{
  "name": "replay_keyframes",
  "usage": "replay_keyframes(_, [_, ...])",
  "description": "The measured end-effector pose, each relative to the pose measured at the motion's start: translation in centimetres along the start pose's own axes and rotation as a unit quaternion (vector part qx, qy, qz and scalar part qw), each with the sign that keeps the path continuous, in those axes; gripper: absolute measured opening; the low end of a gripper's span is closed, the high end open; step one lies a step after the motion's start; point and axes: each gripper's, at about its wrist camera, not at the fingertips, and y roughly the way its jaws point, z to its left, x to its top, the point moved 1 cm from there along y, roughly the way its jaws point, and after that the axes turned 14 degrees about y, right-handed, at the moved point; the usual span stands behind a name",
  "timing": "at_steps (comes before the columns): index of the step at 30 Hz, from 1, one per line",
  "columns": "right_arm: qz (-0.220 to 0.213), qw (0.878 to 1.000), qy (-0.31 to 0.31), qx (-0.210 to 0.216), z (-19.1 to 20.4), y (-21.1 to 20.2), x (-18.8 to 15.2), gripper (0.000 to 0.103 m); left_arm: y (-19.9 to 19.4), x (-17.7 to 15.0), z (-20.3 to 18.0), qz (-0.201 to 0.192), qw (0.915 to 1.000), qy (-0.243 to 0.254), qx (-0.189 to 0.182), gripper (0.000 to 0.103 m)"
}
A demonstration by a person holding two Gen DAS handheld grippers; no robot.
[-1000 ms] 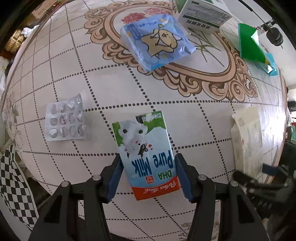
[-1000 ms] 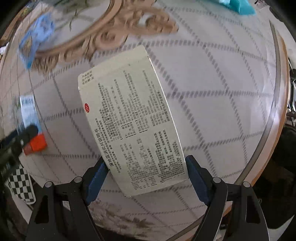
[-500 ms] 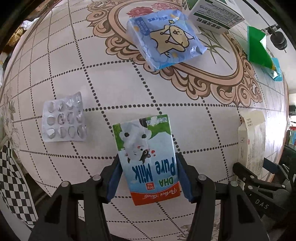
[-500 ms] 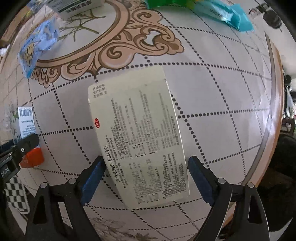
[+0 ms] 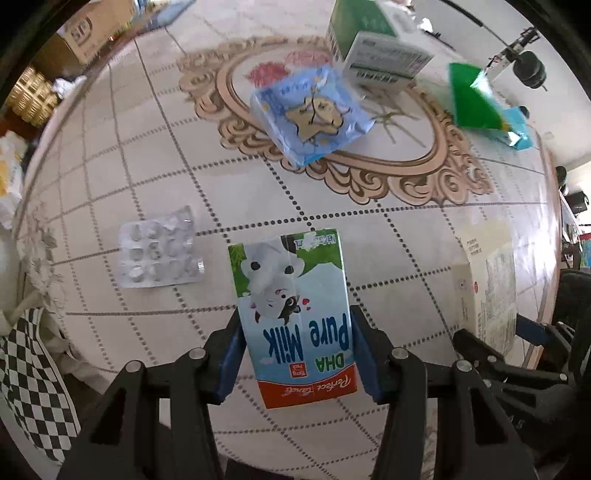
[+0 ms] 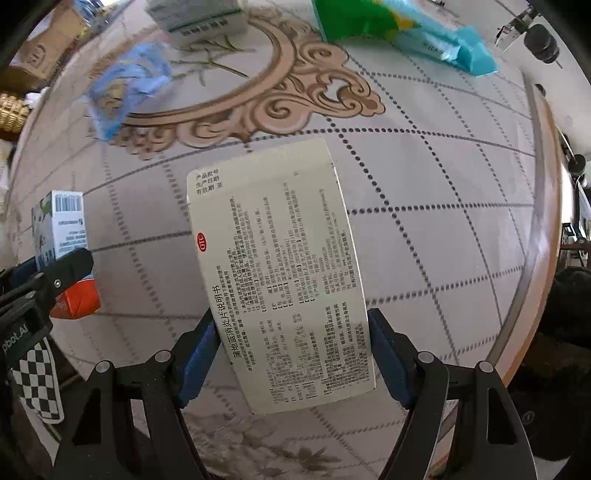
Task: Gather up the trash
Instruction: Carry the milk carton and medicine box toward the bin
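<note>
Glossy milk carton [image 5: 295, 317] (rectangular) between blue pads [image 5: 232, 360]

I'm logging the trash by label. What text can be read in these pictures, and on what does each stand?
"DHA Pure Milk": milk carton, upside down.
"Perfect Times" (uncertain): the carton's red band.
"OTC", red oval: medicine box.
"蒲地蓝消炎片说明书": same box; its fine print is too small.
"SF": cardboard box.
Blue packet, green-and-white box: blurred.

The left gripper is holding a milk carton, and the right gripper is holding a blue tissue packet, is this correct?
Not quite. The left gripper does hold the milk carton, but the right gripper holds a white medicine box, as the right wrist view shows. The blue tissue packet lies on the table.
</note>
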Motion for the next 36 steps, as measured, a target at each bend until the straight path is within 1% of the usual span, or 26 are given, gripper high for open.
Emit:
replay_keyframes(5, [-0.041,0.999,0.001,0.019,2.5,-4.4,-4.5,0.079,-3.6,-3.0,0.0,-0.039,0.9989,0.025,0.011,0.05])
replay_keyframes(7, [-0.053,0.998,0.007,0.032,3.5,-5.7,-6.7,0.079,-5.3,-4.9,0.5,-0.056,0.9977,0.036,0.012,0.05])
replay_keyframes(8, [-0.058,0.998,0.01,0.036,3.9,-6.1,-8.2,0.079,-6.0,-5.8,0.7,-0.064,0.9971,0.04,0.011,0.05])
replay_keyframes(9, [-0.065,0.997,0.011,0.039,4.1,-5.3,-10.5,0.079,-6.7,-7.2,1.3,-0.072,0.9964,0.044,0.013,0.05])
replay_keyframes(11, [-0.071,0.996,0.02,0.042,5.1,-5.5,-14.2,0.079,-7.6,-9.6,2.4,-0.079,0.9958,0.045,0.012,0.05])
replay_keyframes(12, [-0.071,0.996,0.023,0.046,4.3,-4.4,-16.4,0.079,-7.7,-11.2,3.3,-0.081,0.9957,0.043,0.009,0.05])
replay_keyframes(13, [-0.067,0.996,0.027,0.049,5.1,-4.5,-18.4,0.079,-7.9,-12.5,4.0,-0.082,0.9958,0.041,0.006,0.05])
replay_keyframes(14, [-0.063,0.996,0.027,0.052,4.6,-4.2,-20.1,0.079,-8.1,-14.0,4.7,-0.081,0.996,0.038,0.003,0.05])
replay_keyframes(16, [-0.047,0.997,0.028,0.055,5.5,-3.4,-24.0,0.079,-7.8,-17.5,6.5,-0.071,0.9971,0.028,-0.004,0.05])
replay_keyframes(17, [-0.029,0.998,0.027,0.056,6.3,-2.4,-26.3,0.079,-7.3,-19.2,7.5,-0.064,0.9977,0.021,-0.006,0.05])
replay_keyframes(18, [-0.016,0.998,0.026,0.056,7.1,-1.8,-27.8,0.079,-6.6,-20.6,8.2,-0.055,0.9984,0.013,-0.008,0.05])
replay_keyframes(20, [0.016,0.998,0.024,0.057,8.1,0.6,-30.9,0.079,-4.7,-23.3,9.8,-0.032,0.9993,-0.005,-0.021,0.05])
replay_keyframes(23, [0.068,0.996,0.027,0.05,8.9,6.5,-34.6,0.079,0.8,-26.7,11.8,0.02,0.9984,-0.033,-0.042,0.05])
replay_keyframes(24, [0.085,0.995,0.032,0.046,9.0,9.2,-35.6,0.079,3.5,-27.8,12.4,0.04,0.997,-0.045,-0.05,0.05])
replay_keyframes(26, [0.105,0.993,0.036,0.035,9.0,14.1,-36.6,0.079,7.9,-28.9,13.1,0.063,0.9936,-0.059,-0.072,0.05])
replay_keyframes(27, [0.113,0.992,0.039,0.031,8.9,16.7,-37.0,0.079,11.2,-29.5,13.4,0.079,0.9899,-0.071,-0.093,0.05])
replay_keyframes(29, [0.128,0.99,0.05,0.022,8.5,22.4,-37.4,0.079,16.3,-30.1,13.7,0.101,0.9824,-0.09,-0.129,0.051])
replay_keyframes(30, [0.132,0.989,0.055,0.021,8.2,25.2,-37.4,0.079,19.7,-30.4,13.7,0.114,0.9766,-0.102,-0.151,0.051])
replay_keyframes(32, [0.139,0.988,0.061,0.012,7.8,30.3,-37.2,0.079,24.4,-30.6,13.8,0.124,0.9687,-0.119,-0.178,0.052])
replay_keyframes(33, [0.141,0.988,0.068,0.015,7.5,33.0,-37.0,0.079,26.9,-30.7,13.8,0.13,0.9659,-0.124,-0.186,0.052])
replay_keyframes(34, [0.142,0.987,0.071,0.016,7.4,35.1,-36.8,0.079,29.0,-30.7,13.8,0.132,0.9645,-0.127,-0.19,0.055])
replay_keyframes(35, [0.144,0.987,0.068,0.016,7.4,37.4,-36.6,0.079,30.7,-30.7,13.7,0.131,0.9639,-0.128,-0.194,0.062])
replay_keyframes(36, [0.146,0.987,0.069,0.02,7.3,39.6,-36.3,0.079,32.6,-30.7,13.7,0.129,0.9649,-0.129,-0.189,0.068])
